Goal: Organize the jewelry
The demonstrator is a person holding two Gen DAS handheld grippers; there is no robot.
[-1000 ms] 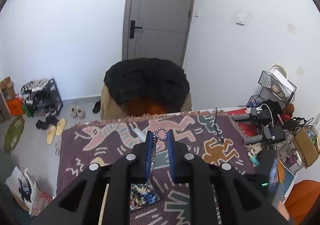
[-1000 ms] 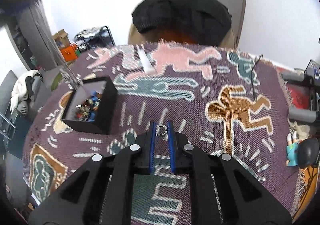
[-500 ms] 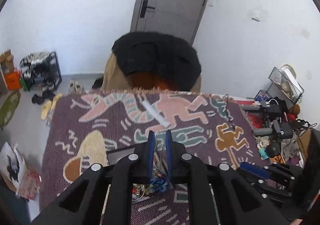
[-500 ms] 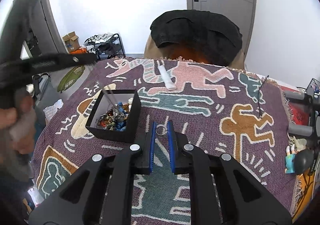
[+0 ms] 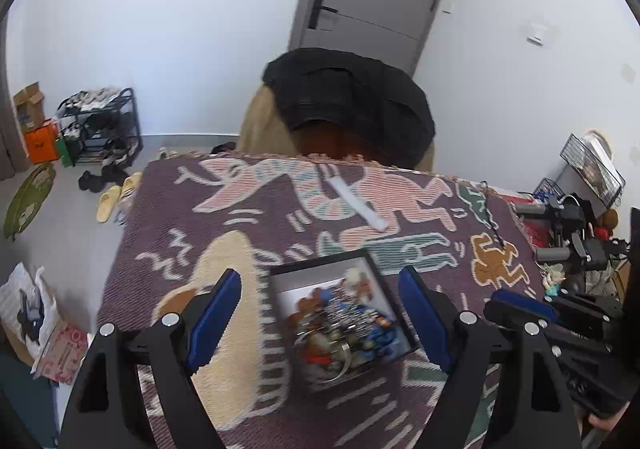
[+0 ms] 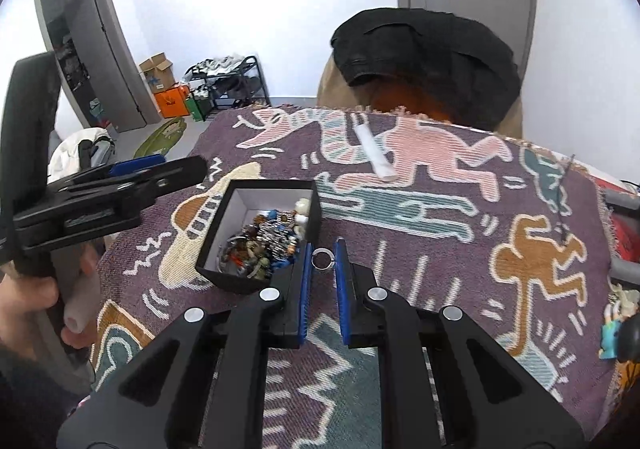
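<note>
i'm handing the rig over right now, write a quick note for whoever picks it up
Left tongs: open, nothing between them; they have just been opening above the black box, and a chain piece they carried a second ago now lies on the pile of jewelry inside.
Right tongs: shut on a small silver ring, right beside the box's near corner.
Box sits on the patterned blanket.
Done: chain dropped in.
Left: ring likely goes in next; a white tube lies farther back.
</note>
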